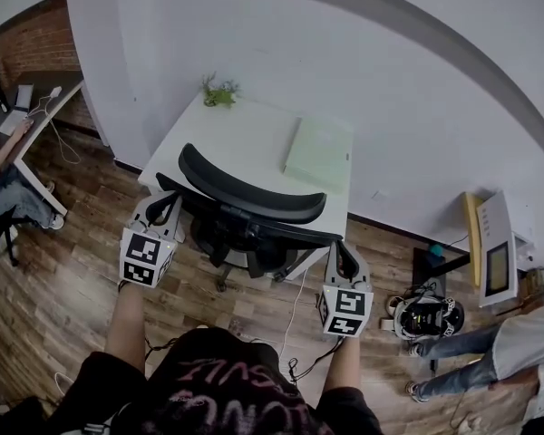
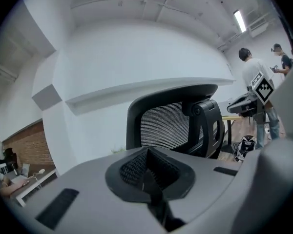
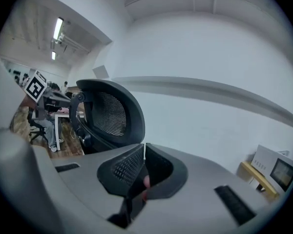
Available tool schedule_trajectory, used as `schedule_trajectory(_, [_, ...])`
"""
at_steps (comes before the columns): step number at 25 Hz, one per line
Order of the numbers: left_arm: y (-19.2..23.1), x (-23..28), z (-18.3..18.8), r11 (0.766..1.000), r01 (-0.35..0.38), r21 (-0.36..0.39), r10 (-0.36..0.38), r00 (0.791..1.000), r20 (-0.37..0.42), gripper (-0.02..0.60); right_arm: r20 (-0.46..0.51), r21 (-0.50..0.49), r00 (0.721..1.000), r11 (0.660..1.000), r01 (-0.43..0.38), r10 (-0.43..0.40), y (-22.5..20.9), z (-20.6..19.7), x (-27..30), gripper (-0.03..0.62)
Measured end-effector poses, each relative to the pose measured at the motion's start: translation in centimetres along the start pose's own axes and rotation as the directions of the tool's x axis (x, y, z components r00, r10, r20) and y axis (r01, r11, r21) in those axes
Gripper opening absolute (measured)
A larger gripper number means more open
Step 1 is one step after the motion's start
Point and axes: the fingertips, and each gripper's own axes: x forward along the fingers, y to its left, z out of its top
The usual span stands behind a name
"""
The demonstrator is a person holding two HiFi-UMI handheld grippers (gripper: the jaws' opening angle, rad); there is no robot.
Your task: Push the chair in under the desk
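A: Where was the black mesh-backed office chair (image 1: 249, 208)?

B: It stood at the white tabletop (image 1: 254, 139), its seat partly beneath it and its backrest facing the person.

A: And the grippers?

B: The left gripper (image 1: 163, 205) was just beside the backrest's left end, and the right gripper (image 1: 342, 254) was beside its right end. Both pairs of jaws were closed together, with nothing between them. A pale green flat pad (image 1: 319, 152) and a small green plant (image 1: 219, 91) sat on the tabletop.

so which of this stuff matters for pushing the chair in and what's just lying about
Part of the job: chair, white desk, left gripper and right gripper, both shut and empty.

Just lying about: green pad and small plant on the desk, helmet, white unit at right.
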Motion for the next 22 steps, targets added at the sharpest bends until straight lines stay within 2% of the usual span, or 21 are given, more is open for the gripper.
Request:
schedule_trajectory(7, [0.1, -0.4, 1.6, 0.999, -0.024, -0.033, 0.026, 0.998, 0.050, 0.015, 0.037, 0.003, 0.999, 1.000, 0.005, -0.005, -0.7, 1.2, -0.2, 0.028])
schedule_trajectory(16, [0.2, -1.0, 2.6, 0.998, -0.035, -0.047, 0.039, 0.996, 0.078, 0.015, 0.063, -0.008, 0.998, 1.000, 0.011, -0.011, -0.8, 2.7, -0.7, 0.026])
schedule_trajectory(22, [0.1, -1.4, 3.4, 0.998, -0.020, -0.062, 0.026, 0.995, 0.101, 0.015, 0.080, -0.017, 0.997, 1.000, -0.006, 0.007, -0.5, 3.2, -0.9, 0.026])
